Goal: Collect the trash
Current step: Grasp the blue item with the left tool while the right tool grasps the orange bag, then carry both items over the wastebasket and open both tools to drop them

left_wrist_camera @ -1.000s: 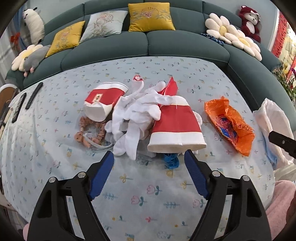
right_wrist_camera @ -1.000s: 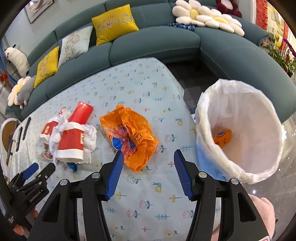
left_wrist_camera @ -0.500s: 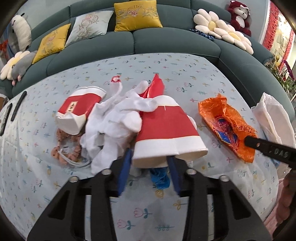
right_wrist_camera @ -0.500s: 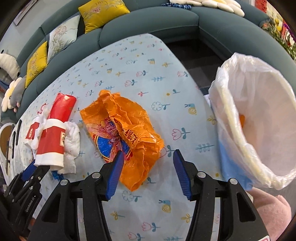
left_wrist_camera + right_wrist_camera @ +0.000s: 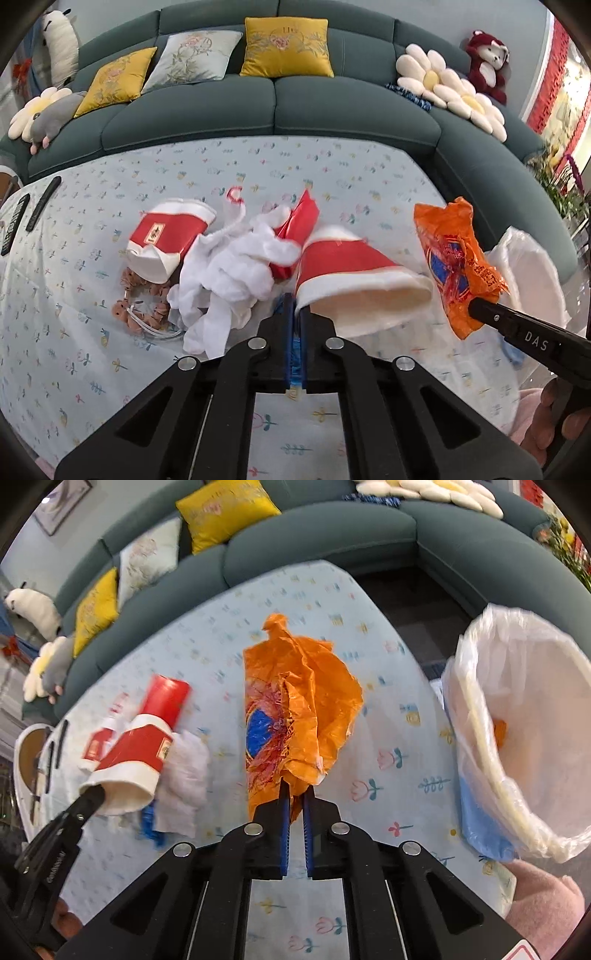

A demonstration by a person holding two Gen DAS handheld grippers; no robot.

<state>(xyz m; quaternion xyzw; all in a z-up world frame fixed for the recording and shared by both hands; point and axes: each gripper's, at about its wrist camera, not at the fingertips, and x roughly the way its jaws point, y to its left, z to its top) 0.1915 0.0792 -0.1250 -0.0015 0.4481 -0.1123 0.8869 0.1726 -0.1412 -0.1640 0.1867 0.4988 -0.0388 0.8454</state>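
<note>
A red-and-white paper cup (image 5: 351, 266) lies tilted on its side. My left gripper (image 5: 295, 308) is shut on its near rim, jaws closing tight with the cup wall between the pads. In the right wrist view the same cup (image 5: 136, 760) hangs from the left gripper (image 5: 94, 794). My right gripper (image 5: 295, 794) is shut on the lower edge of a crumpled orange plastic bag (image 5: 299, 701), jaws closing onto it. The orange bag (image 5: 454, 258) and right gripper (image 5: 476, 310) also show at the right of the left wrist view.
A bin with a white liner (image 5: 517, 738) stands off the table's right edge. A second cup (image 5: 166, 236), white tissues (image 5: 236, 273), a red wrapper (image 5: 299, 225) and snack bits (image 5: 140, 314) lie on the flowered cloth (image 5: 92, 369). Remotes (image 5: 42, 206) lie far left; a sofa (image 5: 332, 110) is behind.
Both grippers went from wide open to shut. The left closed on the cup's rim and tipped it up. The right moved forward and closed on the orange bag, which now stands bunched up.
</note>
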